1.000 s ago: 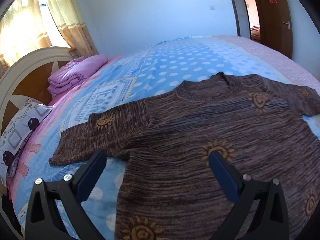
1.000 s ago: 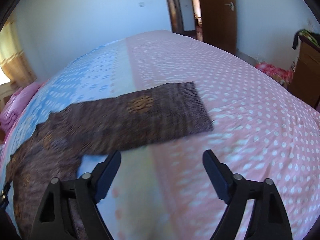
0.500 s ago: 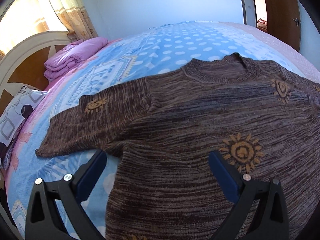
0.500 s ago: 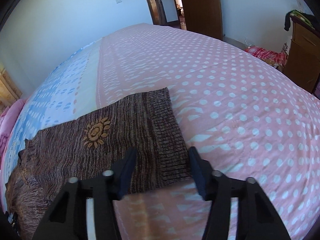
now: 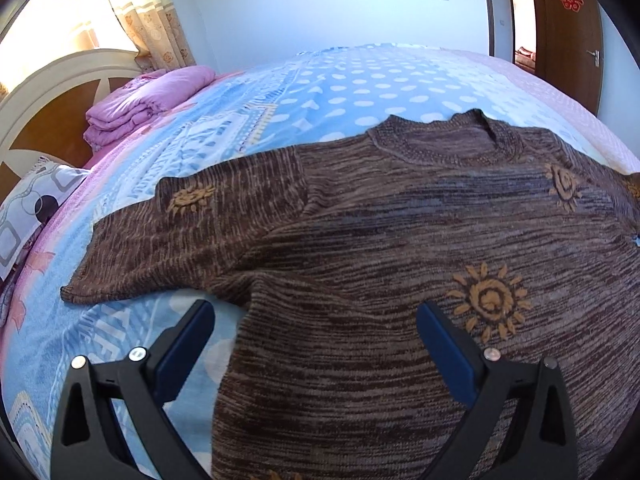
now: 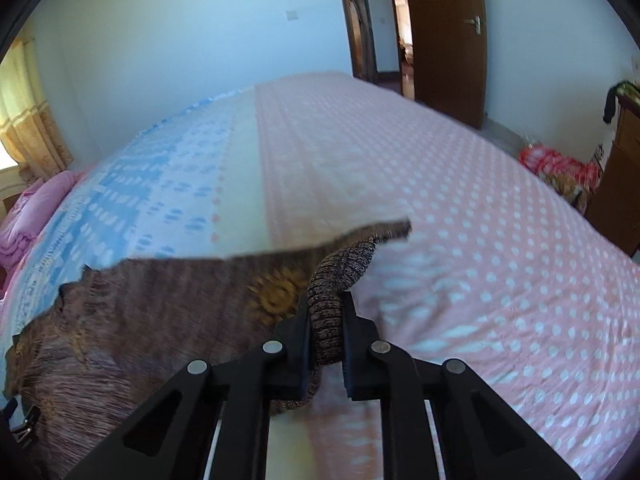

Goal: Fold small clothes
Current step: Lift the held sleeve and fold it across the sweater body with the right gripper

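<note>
A brown knitted sweater (image 5: 400, 248) with orange sun motifs lies spread flat on the bed, collar toward the far side. Its left sleeve (image 5: 188, 224) stretches out over the blue sheet. My left gripper (image 5: 316, 320) hovers open just above the sweater's left side seam, with nothing between its blue pads. In the right wrist view my right gripper (image 6: 326, 312) is closing, its pads pressed on the ribbed cuff (image 6: 332, 292) of the right sleeve (image 6: 168, 304). The cuff is bunched between the jaws and lifted off the pink sheet.
The bed (image 6: 460, 208) is covered in blue and pink dotted sheets. A folded purple blanket (image 5: 148, 100) and a patterned pillow (image 5: 32, 208) lie by the headboard (image 5: 48, 92). A brown door (image 6: 448, 36) stands open behind; a wooden dresser (image 6: 620, 184) is at right.
My right gripper moved up to the sleeve cuff, closed on it and lifted it off the sheet. The left gripper sank closer to the sweater and stayed open.
</note>
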A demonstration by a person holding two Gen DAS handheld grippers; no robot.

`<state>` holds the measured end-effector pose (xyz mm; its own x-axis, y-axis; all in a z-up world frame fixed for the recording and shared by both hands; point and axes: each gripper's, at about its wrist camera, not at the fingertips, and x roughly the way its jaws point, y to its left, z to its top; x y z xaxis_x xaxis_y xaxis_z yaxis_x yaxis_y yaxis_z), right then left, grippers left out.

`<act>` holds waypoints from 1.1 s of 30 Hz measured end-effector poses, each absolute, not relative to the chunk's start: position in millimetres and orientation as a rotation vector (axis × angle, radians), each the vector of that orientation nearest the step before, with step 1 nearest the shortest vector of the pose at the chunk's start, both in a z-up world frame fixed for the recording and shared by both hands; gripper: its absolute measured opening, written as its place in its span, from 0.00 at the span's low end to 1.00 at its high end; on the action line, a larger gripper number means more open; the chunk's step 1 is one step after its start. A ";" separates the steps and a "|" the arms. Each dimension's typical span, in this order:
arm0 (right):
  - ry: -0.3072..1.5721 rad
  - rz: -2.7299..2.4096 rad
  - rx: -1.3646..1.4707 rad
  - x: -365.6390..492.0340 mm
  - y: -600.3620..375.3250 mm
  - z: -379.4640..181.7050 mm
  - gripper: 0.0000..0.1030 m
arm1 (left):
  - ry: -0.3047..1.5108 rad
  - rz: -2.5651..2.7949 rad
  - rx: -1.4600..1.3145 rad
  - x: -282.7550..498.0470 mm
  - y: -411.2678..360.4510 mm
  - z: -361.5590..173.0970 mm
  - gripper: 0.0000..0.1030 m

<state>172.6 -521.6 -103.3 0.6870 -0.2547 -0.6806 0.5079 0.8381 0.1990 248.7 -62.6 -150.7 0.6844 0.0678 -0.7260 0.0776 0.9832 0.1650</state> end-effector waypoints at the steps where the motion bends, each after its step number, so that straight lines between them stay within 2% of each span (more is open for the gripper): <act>1: 0.675 -0.429 0.385 175.8 -516.2 -94.1 0.11 | 0.816 -0.007 0.181 248.4 -61.1 -149.8 1.00; 10: 0.560 -0.305 0.286 200.3 -455.0 -22.6 0.11 | 0.816 -0.007 0.172 248.2 -57.8 -150.2 1.00; 19: 0.507 -0.133 0.162 231.4 -368.6 23.1 0.11 | 0.816 -0.025 0.157 249.1 -54.6 -150.8 1.00; 26: 0.518 -0.013 0.101 253.8 -305.9 25.7 0.11 | 0.825 -0.032 0.139 251.1 -48.5 -153.0 1.00; 33: 0.602 0.098 0.093 281.8 -242.5 -18.7 0.11 | 0.831 -0.013 0.132 250.8 -40.3 -154.2 1.00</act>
